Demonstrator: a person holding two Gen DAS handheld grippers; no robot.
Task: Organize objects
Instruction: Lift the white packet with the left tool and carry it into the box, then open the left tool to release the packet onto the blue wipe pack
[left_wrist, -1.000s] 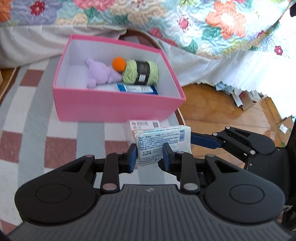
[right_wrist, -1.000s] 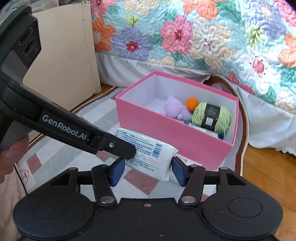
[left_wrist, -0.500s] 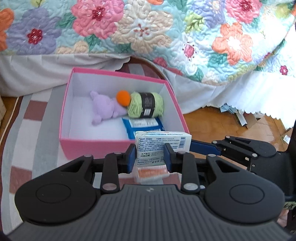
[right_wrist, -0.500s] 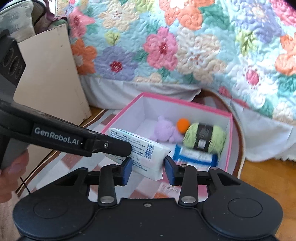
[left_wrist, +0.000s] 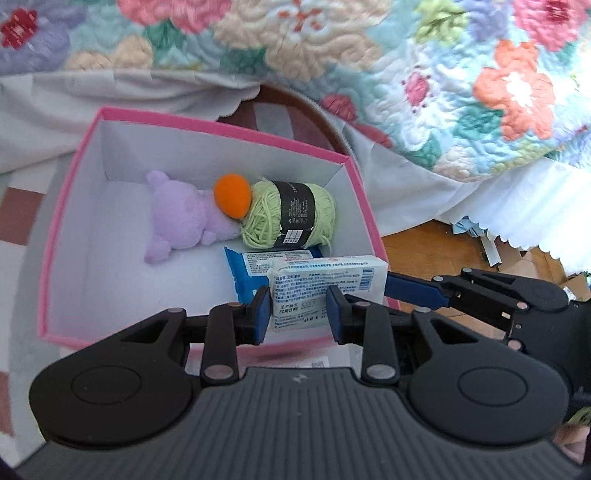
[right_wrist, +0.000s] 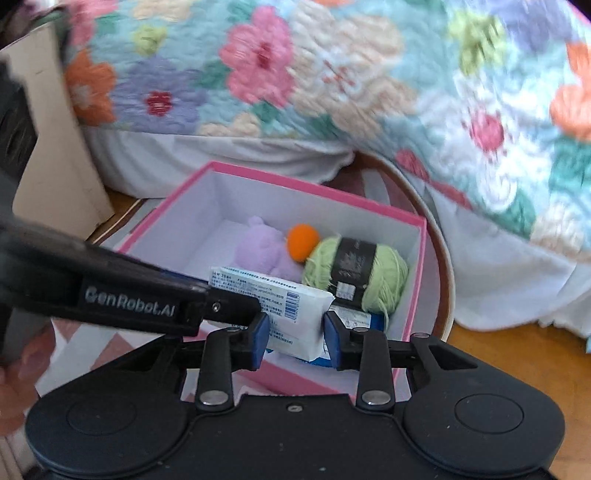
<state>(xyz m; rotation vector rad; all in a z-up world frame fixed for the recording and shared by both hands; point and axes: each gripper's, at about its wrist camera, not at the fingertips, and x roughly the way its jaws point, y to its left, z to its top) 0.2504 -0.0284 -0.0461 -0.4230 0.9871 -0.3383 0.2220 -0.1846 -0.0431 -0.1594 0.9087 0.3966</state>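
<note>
Both grippers grip one white tissue pack (left_wrist: 325, 284), the left gripper (left_wrist: 298, 314) on one end and the right gripper (right_wrist: 295, 336) on the other end (right_wrist: 291, 317). The pack hangs over the near right corner of the pink box (left_wrist: 59, 229), above a blue packet (left_wrist: 247, 273). Inside the box lie a purple plush bear (left_wrist: 181, 218), an orange ball (left_wrist: 232, 195) and a green yarn skein (left_wrist: 291, 214). The box also shows in the right wrist view (right_wrist: 421, 258).
A bed with a floral quilt (left_wrist: 406, 74) and white skirt stands right behind the box. A striped rug (left_wrist: 18, 206) lies under the box, wood floor (left_wrist: 436, 251) to the right. A beige board (right_wrist: 59, 155) leans at the left. Paper scraps (left_wrist: 517, 251) lie under the bed skirt.
Both grippers have lifted the tissue pack off the rug and carried it forward, from in front of the box to over its near right corner.
</note>
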